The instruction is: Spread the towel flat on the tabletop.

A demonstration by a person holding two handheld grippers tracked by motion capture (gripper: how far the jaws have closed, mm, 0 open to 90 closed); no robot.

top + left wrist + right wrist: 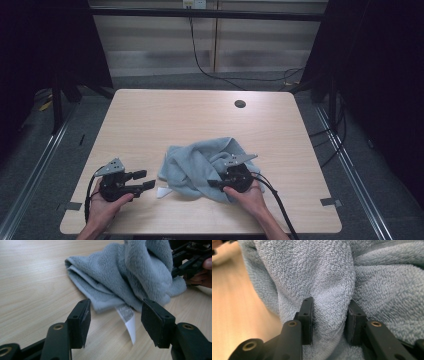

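A crumpled grey towel (200,165) lies on the near middle of the wooden table (175,115). Its white label (163,192) sticks out flat at the lower left corner. My right gripper (216,183) is pushed into the towel's right side; in the right gripper view its jaws (330,312) pinch a thick fold of towel (332,272). My left gripper (148,179) rests to the left of the towel, open. In the left gripper view its jaws (115,317) stand wide apart, with the label (128,322) and towel edge (130,277) just ahead, untouched. The right gripper (190,260) shows behind the towel.
A round cable hole (240,104) sits in the table's far right part. Bare wood spreads beyond and to both sides of the towel. Tape marks lie near the front corners. Black cables trail from both grippers toward the near edge.
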